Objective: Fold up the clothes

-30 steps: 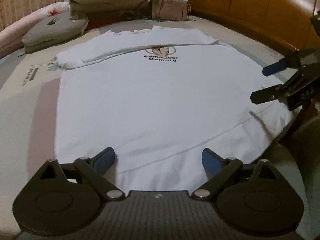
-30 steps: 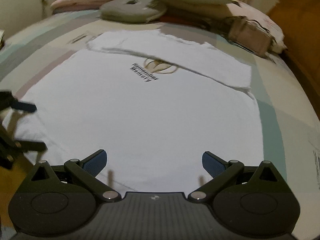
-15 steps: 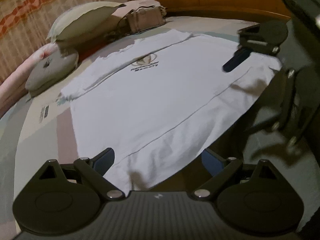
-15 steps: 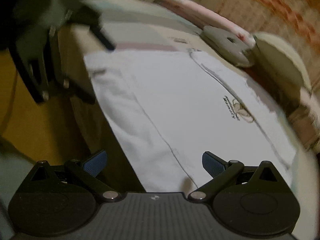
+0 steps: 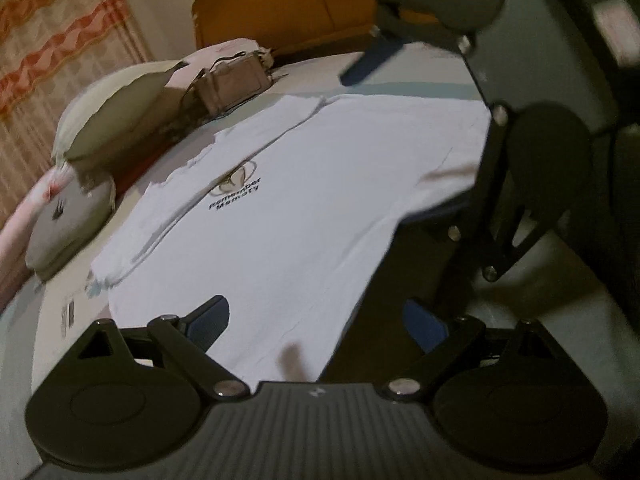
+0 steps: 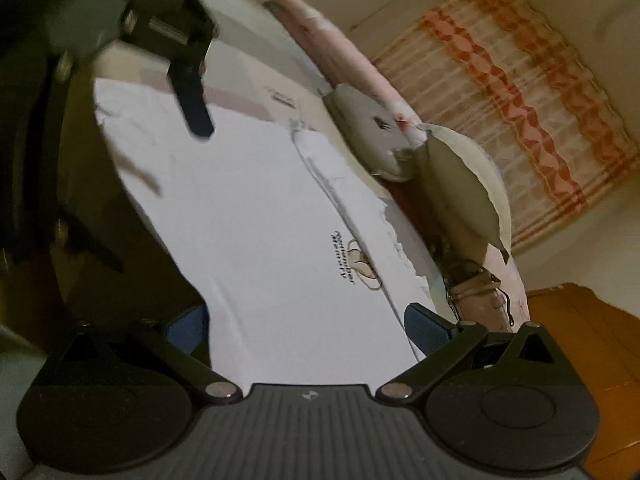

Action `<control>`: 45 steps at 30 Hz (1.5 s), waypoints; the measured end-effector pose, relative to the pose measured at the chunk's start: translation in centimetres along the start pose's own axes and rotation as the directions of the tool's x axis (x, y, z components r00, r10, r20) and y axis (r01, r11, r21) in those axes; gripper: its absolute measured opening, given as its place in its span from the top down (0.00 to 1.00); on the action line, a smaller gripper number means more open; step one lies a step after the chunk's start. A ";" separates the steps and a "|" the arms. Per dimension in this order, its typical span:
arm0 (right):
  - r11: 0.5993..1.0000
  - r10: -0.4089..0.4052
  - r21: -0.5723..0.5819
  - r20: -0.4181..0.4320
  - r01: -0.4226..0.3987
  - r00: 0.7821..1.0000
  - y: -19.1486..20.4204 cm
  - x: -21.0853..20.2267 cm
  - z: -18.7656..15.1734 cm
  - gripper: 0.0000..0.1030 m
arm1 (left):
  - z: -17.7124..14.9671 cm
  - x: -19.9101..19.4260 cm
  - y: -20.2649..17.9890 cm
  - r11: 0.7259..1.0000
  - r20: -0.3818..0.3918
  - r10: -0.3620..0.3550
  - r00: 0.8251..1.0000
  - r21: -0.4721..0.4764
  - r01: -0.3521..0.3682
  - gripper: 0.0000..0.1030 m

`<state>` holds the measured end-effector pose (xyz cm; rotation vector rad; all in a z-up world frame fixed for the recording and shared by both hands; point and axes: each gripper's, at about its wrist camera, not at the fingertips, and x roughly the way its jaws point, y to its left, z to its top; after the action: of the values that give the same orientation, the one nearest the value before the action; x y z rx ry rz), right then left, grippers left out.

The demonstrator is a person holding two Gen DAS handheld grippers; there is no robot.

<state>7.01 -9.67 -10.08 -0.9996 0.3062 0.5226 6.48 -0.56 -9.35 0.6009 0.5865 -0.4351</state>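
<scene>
A white T-shirt (image 5: 288,216) with a dark printed logo (image 5: 236,192) lies flat on the bed, its hem along the near edge. My left gripper (image 5: 316,322) is open and astride the hem's left corner, cloth lying between its fingers. In the right wrist view the same T-shirt (image 6: 260,216) fills the middle, and my right gripper (image 6: 306,328) is open over the hem's other corner. The two grippers face each other: the right one's blue finger (image 5: 368,60) shows at upper right, and the left one's blue finger (image 6: 196,108) at upper left.
Pillows (image 5: 108,116) and a beige handbag (image 5: 236,84) sit past the collar by the wooden headboard (image 5: 304,4). A grey cushion (image 5: 68,220) lies beside one sleeve. A striped curtain (image 6: 516,92) hangs behind. The bed's near edge (image 5: 384,288) drops into shadow.
Both grippers have swung apart to opposite ends of the hem and turned towards each other, so each view is tilted. Both stay open; the shirt has not moved.
</scene>
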 end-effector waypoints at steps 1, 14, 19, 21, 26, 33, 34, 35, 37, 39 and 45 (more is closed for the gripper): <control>1.000 -0.002 0.010 0.000 0.002 1.000 -0.2 0.1 0.0 0.00 | 0.1 0.5 -0.3 1.000 0.002 0.011 1.000 0.015 -0.011 0.09; 0.998 0.002 0.067 -0.041 0.000 0.999 0.1 1.9 -0.9 0.00 | 1.5 2.3 0.5 0.991 0.051 0.131 0.990 0.004 -0.131 0.09; 0.996 -0.066 0.056 -0.074 0.070 0.995 0.7 3.5 -1.4 0.00 | 0.4 3.2 -0.2 0.987 0.006 0.144 0.990 0.066 -0.144 0.09; 0.997 -0.070 0.025 -0.110 0.074 0.991 0.6 3.4 -2.3 0.00 | -0.1 3.1 -0.1 0.982 -0.001 0.164 0.987 0.092 -0.163 0.08; 0.984 -0.175 -0.074 -0.192 0.163 0.966 -0.1 3.0 -5.6 0.00 | -0.8 3.3 0.0 0.964 -0.004 0.223 0.975 0.148 -0.220 0.07; 0.979 -0.204 -0.036 -0.198 0.201 0.959 -0.5 3.6 -6.0 0.00 | -0.9 3.5 -0.7 0.928 0.011 0.304 0.952 0.223 -0.299 0.07; 0.977 -0.215 -0.040 -0.194 0.211 0.957 -0.4 3.7 -6.0 0.00 | -1.1 3.4 -0.6 0.921 0.014 0.321 0.947 0.230 -0.315 0.07; 0.973 -0.231 -0.040 -0.185 0.228 0.955 -0.5 3.6 -5.9 0.00 | -1.3 3.2 -0.5 0.915 0.011 0.341 0.940 0.226 -0.335 0.07; 0.965 -0.264 -0.038 -0.168 0.261 0.950 -0.8 3.2 -5.7 0.00 | -1.4 2.9 -0.2 0.902 0.008 0.379 0.926 0.223 -0.371 0.07; 0.955 -0.296 -0.036 -0.151 0.294 0.943 -1.0 2.9 -5.5 0.00 | -1.2 2.6 -0.1 0.887 0.024 0.405 0.914 0.231 -0.399 0.07; 0.936 -0.351 -0.038 -0.122 0.349 0.929 -2.8 3.1 -4.8 0.00 | 0.3 2.2 0.9 0.859 0.066 0.458 0.886 0.224 -0.461 0.07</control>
<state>11.12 -14.12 -11.97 -1.0769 0.2292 0.1369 8.74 -0.52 -10.13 0.9384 0.3634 -0.0510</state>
